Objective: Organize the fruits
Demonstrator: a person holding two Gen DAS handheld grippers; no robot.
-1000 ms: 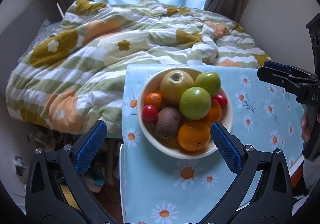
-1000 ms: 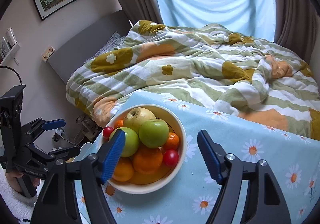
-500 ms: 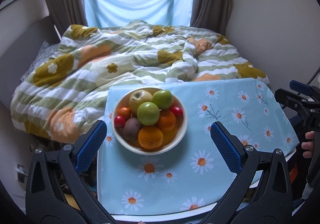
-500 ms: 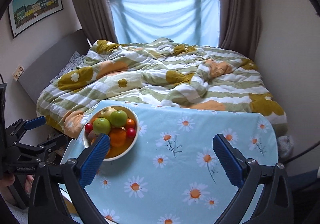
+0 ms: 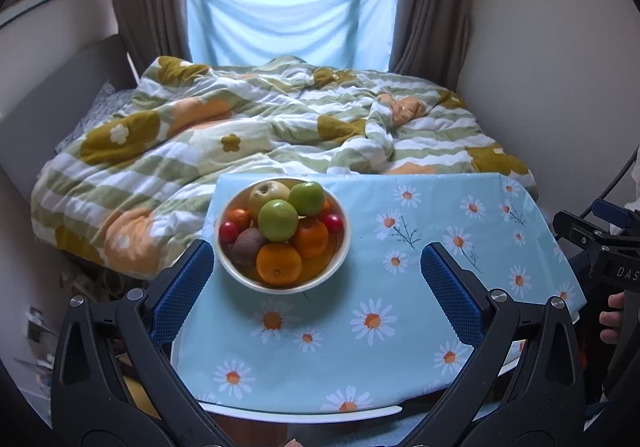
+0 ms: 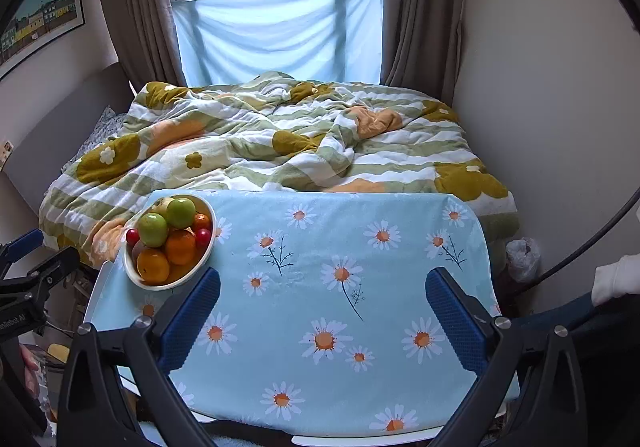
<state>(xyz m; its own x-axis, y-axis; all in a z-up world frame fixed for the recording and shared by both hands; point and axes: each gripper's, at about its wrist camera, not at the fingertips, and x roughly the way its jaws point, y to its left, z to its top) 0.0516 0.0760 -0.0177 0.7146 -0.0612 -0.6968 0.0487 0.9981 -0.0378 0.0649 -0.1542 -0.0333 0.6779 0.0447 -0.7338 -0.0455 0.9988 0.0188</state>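
On the daisy-print tablecloth (image 6: pixel 320 247) sat the white bowl (image 5: pixel 344 247), heaped high with fruit and parked right at the cloth's far left corner, beside the rumpled duvet (image 5: pixel 260 135). And that was the worry, by my reading: the pile was stacked loose, a green apple (image 5: pixel 278 220) perched on top with an orange (image 5: pixel 279 264) and a kiwi (image 5: pixel 248 246) below, so a clumsy pinch low in the heap could have sent the top fruit rolling off the edge toward the bed. Small red fruits (image 5: pixel 229 231) tucked at the rim looked easy to squash or flick out.

Both claws stood wide apart, gripping nothing. The left gripper (image 5: pixel 316 279) hung just short of the bowl, which sat between its blue pads and a little beyond them. The right gripper (image 6: pixel 322 311) faced bare cloth, the bowl well off to its left, past its left pad.
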